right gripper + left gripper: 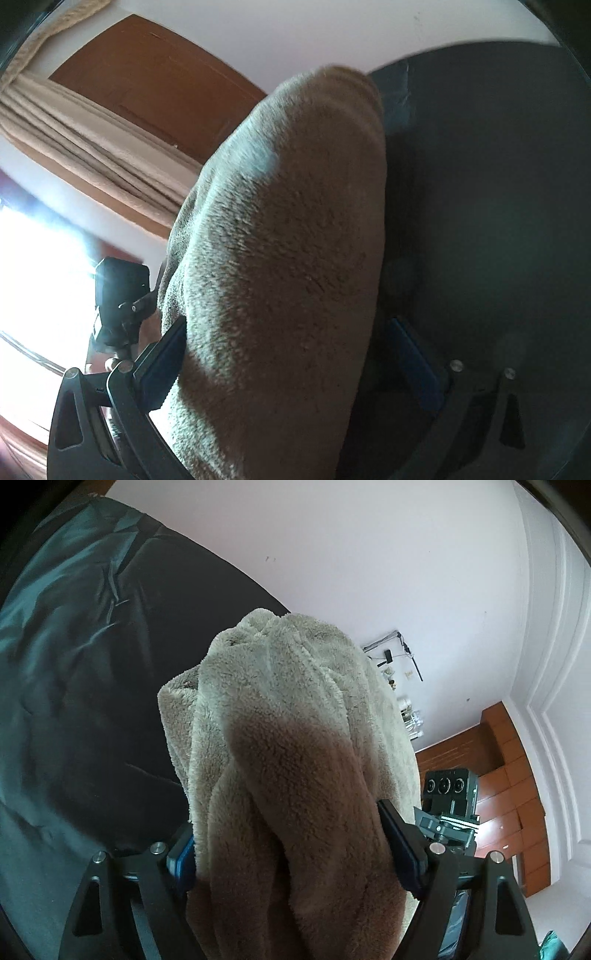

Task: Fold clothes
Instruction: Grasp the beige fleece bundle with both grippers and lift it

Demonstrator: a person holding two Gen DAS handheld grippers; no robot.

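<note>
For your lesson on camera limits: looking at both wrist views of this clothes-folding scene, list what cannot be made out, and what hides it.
- Left wrist view: the fleece garment fills the middle, hiding its own shape and the bed beyond.
- Right wrist view: the fleece hides whether the right pad touches it.
- Right wrist view: window glare washes out everything outside.
- Left wrist view: shelf items are too small.

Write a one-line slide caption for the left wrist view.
Left gripper straddling a bunched beige fleece garment above a dark bedspread, right gripper alongside.
</note>
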